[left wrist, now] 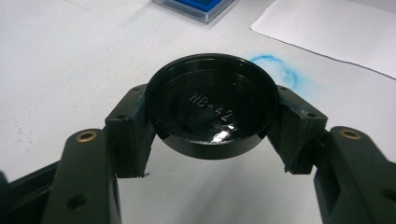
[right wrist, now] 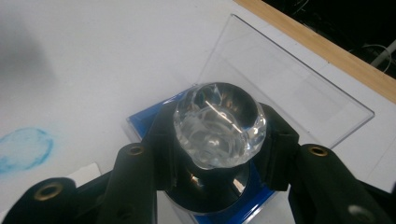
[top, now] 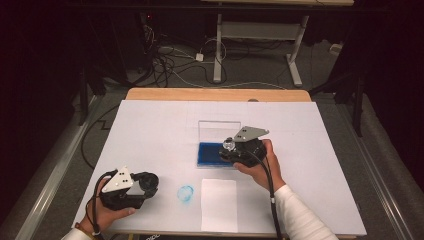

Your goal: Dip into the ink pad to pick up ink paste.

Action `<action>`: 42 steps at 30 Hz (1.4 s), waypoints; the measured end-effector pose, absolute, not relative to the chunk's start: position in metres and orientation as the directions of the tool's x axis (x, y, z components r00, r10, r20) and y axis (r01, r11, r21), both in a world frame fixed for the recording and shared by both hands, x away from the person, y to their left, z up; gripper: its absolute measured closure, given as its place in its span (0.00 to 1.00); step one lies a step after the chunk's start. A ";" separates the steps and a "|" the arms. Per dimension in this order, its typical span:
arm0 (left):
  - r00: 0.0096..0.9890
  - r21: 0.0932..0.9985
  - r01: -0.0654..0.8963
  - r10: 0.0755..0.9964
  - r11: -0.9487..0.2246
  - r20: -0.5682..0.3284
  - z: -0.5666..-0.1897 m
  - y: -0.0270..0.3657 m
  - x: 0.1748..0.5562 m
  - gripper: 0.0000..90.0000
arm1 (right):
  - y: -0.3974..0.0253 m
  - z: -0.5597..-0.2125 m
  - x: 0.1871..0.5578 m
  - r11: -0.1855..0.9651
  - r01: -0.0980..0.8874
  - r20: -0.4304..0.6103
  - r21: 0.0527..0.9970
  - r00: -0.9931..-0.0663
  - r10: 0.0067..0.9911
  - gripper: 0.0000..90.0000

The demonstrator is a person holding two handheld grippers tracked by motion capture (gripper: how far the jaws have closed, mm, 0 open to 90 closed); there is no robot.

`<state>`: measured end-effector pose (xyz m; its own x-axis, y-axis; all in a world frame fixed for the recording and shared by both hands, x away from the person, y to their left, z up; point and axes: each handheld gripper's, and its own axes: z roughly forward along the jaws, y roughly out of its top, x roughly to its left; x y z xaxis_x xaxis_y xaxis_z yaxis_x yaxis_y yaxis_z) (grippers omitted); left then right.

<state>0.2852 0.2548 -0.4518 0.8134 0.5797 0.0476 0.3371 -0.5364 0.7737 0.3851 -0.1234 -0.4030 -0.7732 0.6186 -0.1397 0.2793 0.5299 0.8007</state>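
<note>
Two grippers are in your hands over a white sheet [top: 150,130] that covers nearly the whole wooden table [top: 215,94], whose bare edge shows along the far side. Wide empty sheet lies on the far left and along the right; the near middle is more crowded.

Your left gripper [top: 145,184] sits near the front left corner, close to the sheet's near edge. Its jaws are clamped on a round black cap [left wrist: 210,114], one jaw on each side. The cap is shallow, glossy, open side toward the camera, with raised lettering inside that seems to read HB-42, though the last characters are lost under a glare spot. Just right of it on the sheet is a smudged blue ring stain [top: 186,193], and beside that a blank white paper [top: 219,204] whose near end reaches the sheet's front edge.

Your right gripper [top: 231,149] is over the middle of the sheet, above a blue ink pad [top: 210,153] in a clear case with its lid [top: 219,131] standing open behind. These jaws grip a stamp with a clear faceted knob [right wrist: 219,125] above a dark round base; the base's lower part is hidden by the jaws, and you cannot tell whether it touches the pad
</note>
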 end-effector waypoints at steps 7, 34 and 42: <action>0.816 0.775 0.335 0.577 -0.536 0.047 -0.451 0.255 0.284 0.40 | -0.126 -0.394 0.373 0.531 0.258 -0.143 0.807 -0.787 0.601 0.64; 0.825 0.767 0.329 0.563 -0.551 0.051 -0.453 0.253 0.285 0.40 | -0.132 -0.380 0.327 0.528 0.186 -0.141 0.829 -0.843 0.519 0.64; 0.824 0.761 0.325 0.563 -0.562 0.065 -0.453 0.251 0.284 0.40 | -0.130 -0.381 0.314 0.534 0.163 -0.148 0.829 -0.858 0.492 0.64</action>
<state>0.2845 0.2514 -0.4526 0.8236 0.5635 0.0647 0.3246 -0.5617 0.7610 0.3142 -0.1302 -0.3807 -0.8580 0.4919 -0.1480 0.1634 0.5345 0.8292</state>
